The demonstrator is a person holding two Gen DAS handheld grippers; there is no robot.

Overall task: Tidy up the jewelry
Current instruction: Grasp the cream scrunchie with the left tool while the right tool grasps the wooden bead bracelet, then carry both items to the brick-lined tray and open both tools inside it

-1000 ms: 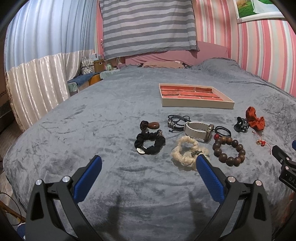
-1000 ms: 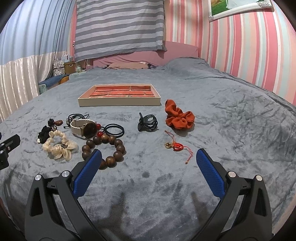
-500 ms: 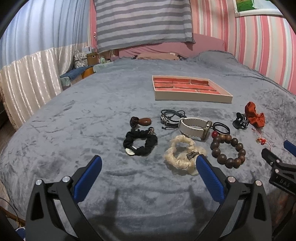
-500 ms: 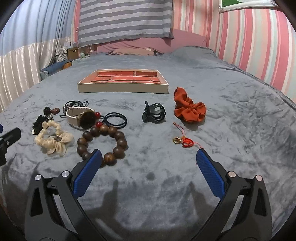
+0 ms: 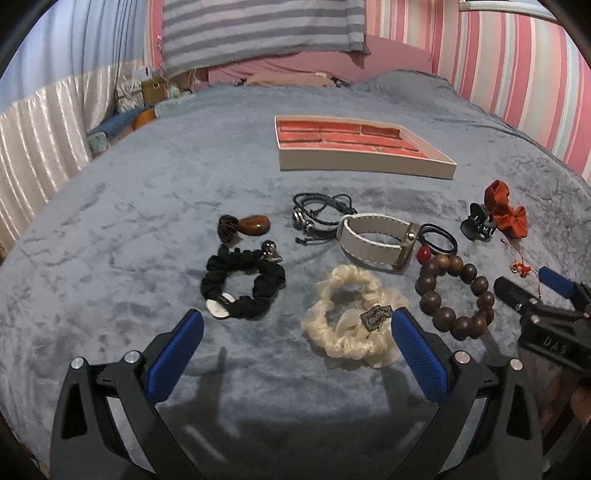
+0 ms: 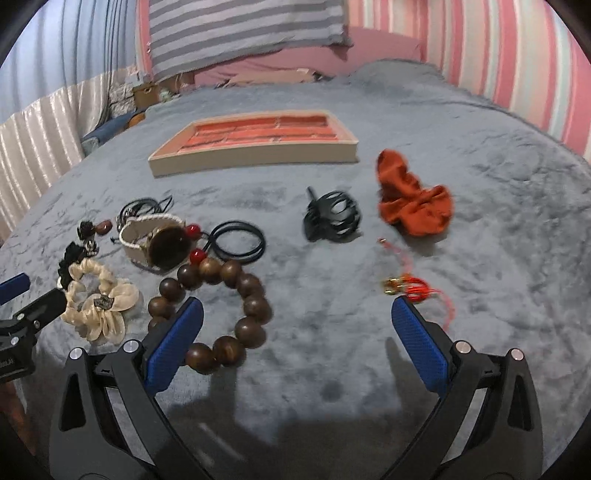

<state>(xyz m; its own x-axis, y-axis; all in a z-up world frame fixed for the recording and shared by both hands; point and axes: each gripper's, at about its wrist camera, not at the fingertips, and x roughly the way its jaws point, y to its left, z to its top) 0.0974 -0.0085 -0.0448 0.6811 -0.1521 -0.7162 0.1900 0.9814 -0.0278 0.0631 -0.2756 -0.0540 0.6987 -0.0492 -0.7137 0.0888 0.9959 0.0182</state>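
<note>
Jewelry lies spread on a grey-blue blanket in front of a beige tray (image 5: 364,168) (image 6: 255,159) lined in red. My left gripper (image 5: 295,349) is open just short of the black scrunchie (image 5: 242,282) and the cream scrunchie (image 5: 351,325). A white-strapped watch (image 5: 376,245) (image 6: 155,243) and a black cord bracelet (image 5: 319,216) lie behind them. My right gripper (image 6: 295,345) is open, its left pad over the wooden bead bracelet (image 6: 221,310) (image 5: 456,295), its right pad near the red charm (image 6: 410,288). Further off lie a black claw clip (image 6: 332,218) and a rust scrunchie (image 6: 413,206).
Black hair ties (image 6: 236,242) lie by the watch, a brown stone pendant (image 5: 245,225) at the left. Pale curtains (image 5: 40,140) hang beyond the bed's left edge. A striped cloth (image 5: 258,33) and pink striped wall (image 5: 517,74) stand behind the bed.
Both grippers have moved forward and lower toward the jewelry, which now looks larger. The right gripper's left pad now overlaps the bead bracelet. Nothing has been taken hold of.
</note>
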